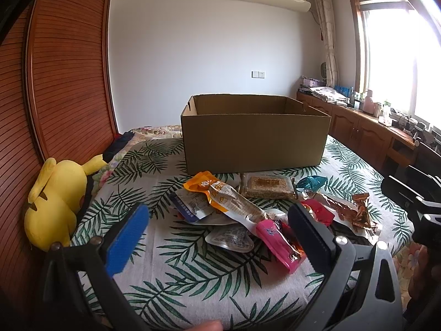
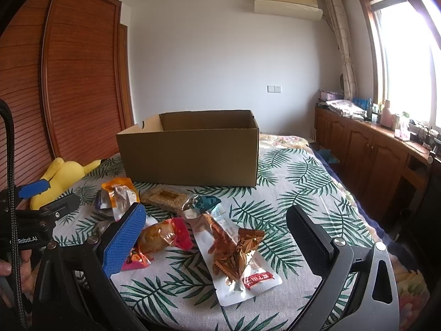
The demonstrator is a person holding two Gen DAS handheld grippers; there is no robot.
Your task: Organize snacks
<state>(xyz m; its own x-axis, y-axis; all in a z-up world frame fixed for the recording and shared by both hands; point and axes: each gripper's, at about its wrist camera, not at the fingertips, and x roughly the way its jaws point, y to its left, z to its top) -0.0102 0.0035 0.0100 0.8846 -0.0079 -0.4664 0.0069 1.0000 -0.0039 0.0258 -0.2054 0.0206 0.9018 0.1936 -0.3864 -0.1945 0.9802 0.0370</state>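
An open cardboard box (image 1: 255, 140) stands on the leaf-print bedspread (image 1: 193, 275); it also shows in the right wrist view (image 2: 190, 160). A pile of snack packets lies in front of it: an orange pouch (image 1: 217, 193), a sesame bar (image 1: 268, 186), a pink packet (image 1: 278, 241), a teal wrapper (image 1: 310, 182), a gold wrapper (image 2: 239, 251) on a clear pouch with a red label (image 2: 248, 278). My left gripper (image 1: 217, 237) is open and empty just above the pile's near side. My right gripper (image 2: 215, 242) is open and empty over the gold wrapper.
A yellow plush toy (image 1: 55, 204) lies at the bed's left edge against a wooden wardrobe (image 1: 55, 82). Wooden cabinets (image 2: 366, 154) with clutter run along the right wall under a window. The right gripper's body shows at the left view's right edge (image 1: 413, 201).
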